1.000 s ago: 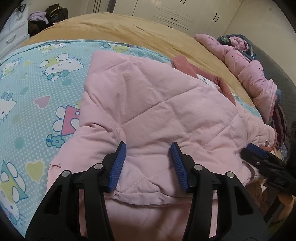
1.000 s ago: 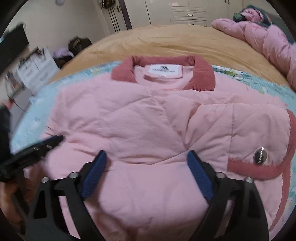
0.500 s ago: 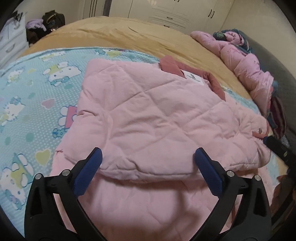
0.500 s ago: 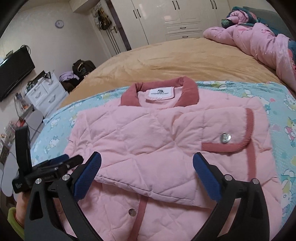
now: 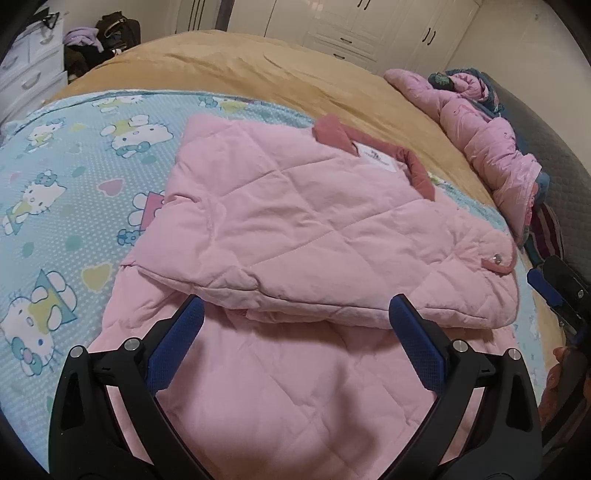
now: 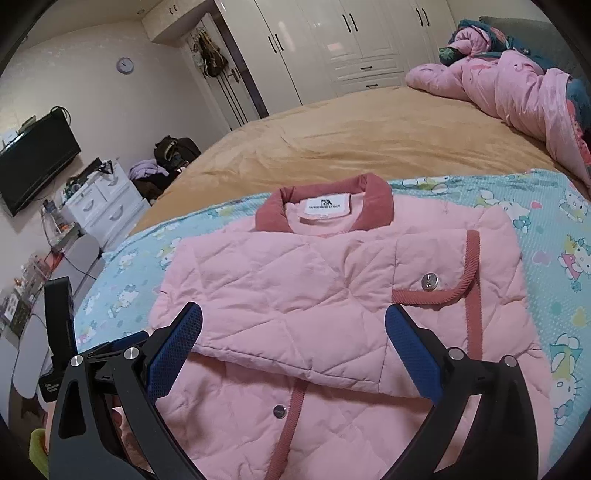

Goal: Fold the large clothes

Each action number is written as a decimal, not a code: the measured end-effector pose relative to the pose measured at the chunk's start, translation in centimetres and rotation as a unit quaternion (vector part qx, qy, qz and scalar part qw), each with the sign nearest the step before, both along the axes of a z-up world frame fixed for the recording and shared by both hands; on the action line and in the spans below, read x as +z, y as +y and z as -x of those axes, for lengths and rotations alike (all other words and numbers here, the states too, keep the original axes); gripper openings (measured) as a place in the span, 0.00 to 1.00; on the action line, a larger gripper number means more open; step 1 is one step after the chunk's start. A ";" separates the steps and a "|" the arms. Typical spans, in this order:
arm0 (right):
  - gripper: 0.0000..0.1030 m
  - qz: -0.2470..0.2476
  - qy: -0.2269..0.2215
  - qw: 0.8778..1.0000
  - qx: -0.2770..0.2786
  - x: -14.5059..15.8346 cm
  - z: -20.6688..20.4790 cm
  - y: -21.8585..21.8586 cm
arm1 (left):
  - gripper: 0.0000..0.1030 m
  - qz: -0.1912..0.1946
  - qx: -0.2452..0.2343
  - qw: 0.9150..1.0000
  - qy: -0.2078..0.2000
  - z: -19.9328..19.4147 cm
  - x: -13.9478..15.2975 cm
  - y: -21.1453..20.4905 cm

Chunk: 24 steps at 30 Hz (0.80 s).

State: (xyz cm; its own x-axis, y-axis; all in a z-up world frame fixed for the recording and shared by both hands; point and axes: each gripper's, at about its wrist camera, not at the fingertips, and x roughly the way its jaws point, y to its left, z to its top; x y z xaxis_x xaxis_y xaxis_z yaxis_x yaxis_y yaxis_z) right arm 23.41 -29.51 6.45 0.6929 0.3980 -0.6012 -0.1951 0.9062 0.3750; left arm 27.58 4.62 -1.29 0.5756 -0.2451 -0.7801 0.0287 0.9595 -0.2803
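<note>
The pink quilted jacket [image 6: 332,295] lies on the blue cartoon-print sheet [image 6: 546,221] spread over the tan bed cover [image 6: 369,140], its dark-pink collar [image 6: 325,199] toward the top of the right wrist view and its lower part folded up over the chest, the folded edge running across the middle of the frame. A second ago the left tongs [image 5: 295,325] were pinched on that folded hem; their jaws have just been opening, and they now stand wide apart, nothing between the blue pads, with the fold lying just beyond their tips in the lower centre of the left wrist view. The jacket looks smaller and farther off than in the earlier frames of both views, and more of the room shows above it. The right tongs [image 6: 295,332] are likewise spread wide and empty, as they were a second ago, the folded edge just beyond and between their tips. In the right wrist view the left tongs show at the lower left edge; in the left wrist view the right tongs [image 5: 554,291] appear at the right edge. A rumpled pink duvet [image 6: 517,85] lies at the upper right, white wardrobes [image 6: 351,33] behind.
</note>
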 end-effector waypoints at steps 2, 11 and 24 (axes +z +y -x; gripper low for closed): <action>0.96 -0.003 -0.007 1.000 0.001 0.6 0.5 -0.2 | 0.91 0.002 0.002 1.000 -0.009 0.6 0.8 -0.1; 0.96 -0.004 -0.036 0.999 0.007 3.0 3.6 -0.5 | 0.91 0.011 0.008 0.998 -0.055 3.9 4.6 0.0; 0.96 0.019 -0.071 0.997 0.022 5.5 8.3 -0.2 | 0.91 0.008 0.000 0.996 -0.092 7.9 8.1 0.2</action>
State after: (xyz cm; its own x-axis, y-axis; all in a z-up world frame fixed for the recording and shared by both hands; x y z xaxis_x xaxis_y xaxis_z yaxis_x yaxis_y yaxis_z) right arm 15.12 -29.73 11.98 0.7543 0.4086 -0.5139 -0.2842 0.9088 0.3054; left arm 19.69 4.80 6.81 0.7087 -0.2571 -0.6570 0.0817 0.9549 -0.2855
